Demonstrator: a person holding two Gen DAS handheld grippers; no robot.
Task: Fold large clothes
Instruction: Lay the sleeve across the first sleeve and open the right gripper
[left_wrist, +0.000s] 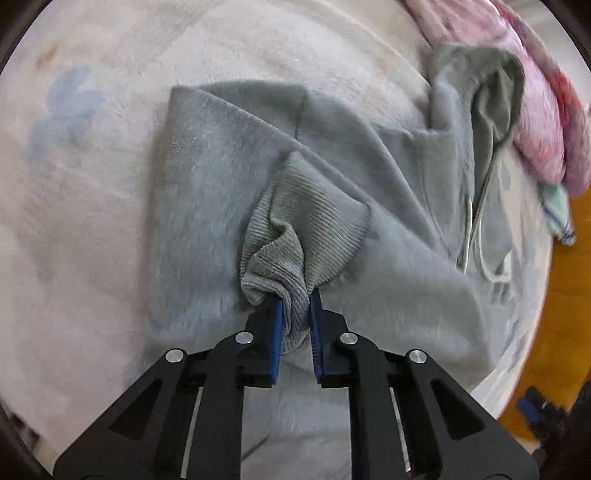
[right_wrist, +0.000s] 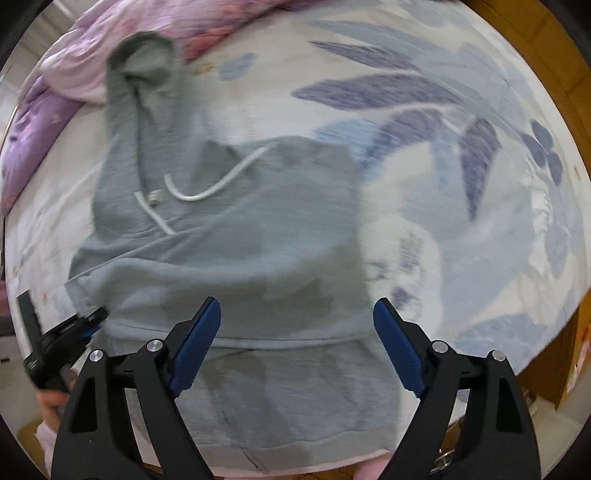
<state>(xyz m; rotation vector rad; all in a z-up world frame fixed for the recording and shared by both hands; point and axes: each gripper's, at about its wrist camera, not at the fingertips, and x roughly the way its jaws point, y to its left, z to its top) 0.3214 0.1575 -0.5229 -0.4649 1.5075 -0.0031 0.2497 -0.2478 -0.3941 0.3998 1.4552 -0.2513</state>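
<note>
A grey hoodie (left_wrist: 207, 166) lies spread on the bed, partly folded, with its hood (left_wrist: 480, 92) toward the far right. My left gripper (left_wrist: 295, 299) is shut on the ribbed sleeve cuff (left_wrist: 295, 236), which bunches between the blue pads and lies over the hoodie's body. In the right wrist view the hoodie (right_wrist: 258, 240) lies flat, hood (right_wrist: 147, 66) at the upper left, white drawstring (right_wrist: 214, 184) curling across the chest. My right gripper (right_wrist: 297, 314) hangs open over the lower body with nothing between its fingers. The left gripper (right_wrist: 92, 317) shows at the hoodie's left edge.
The bed sheet (right_wrist: 461, 129) is pale with blue leaf prints. A pink and purple quilt (left_wrist: 535, 110) is heaped by the hood, also seen as the quilt (right_wrist: 48, 118). A small teal cloth (left_wrist: 557, 214) lies near the bed edge. Wooden floor (left_wrist: 565, 295) lies beyond.
</note>
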